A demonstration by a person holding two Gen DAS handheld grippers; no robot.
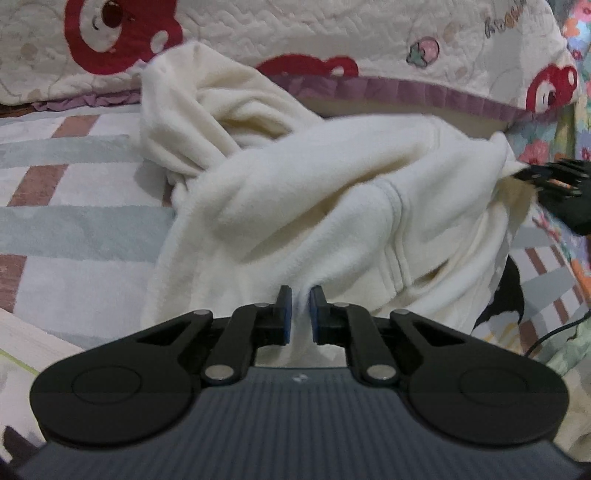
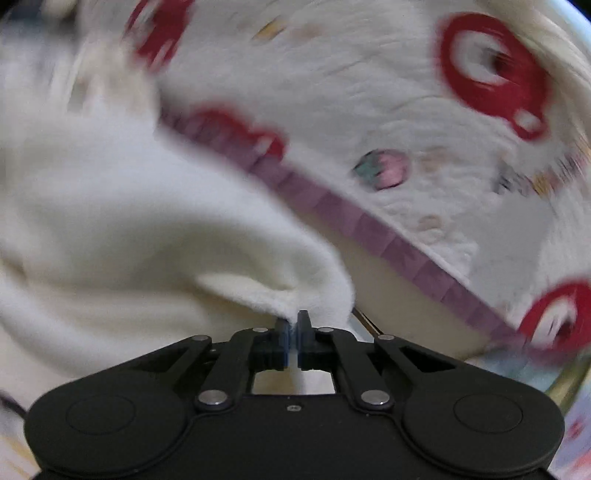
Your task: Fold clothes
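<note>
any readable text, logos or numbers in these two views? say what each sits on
Nothing reads cleanly.
Coloured lettering on the white quilted bedspread with red bear prints, top right of the left wrist view: cut off and blurred, unreadable.
The same lettering in the right wrist view: motion-blurred, unreadable.
Small pale mark on the left gripper body: too small to read.
Cream fleece garment: no text visible.

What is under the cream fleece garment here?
The cream fleece garment lies on a striped bed cover, with a black-and-white patch showing at its right edge. Whatever lies beneath its bunched middle is covered.
</note>
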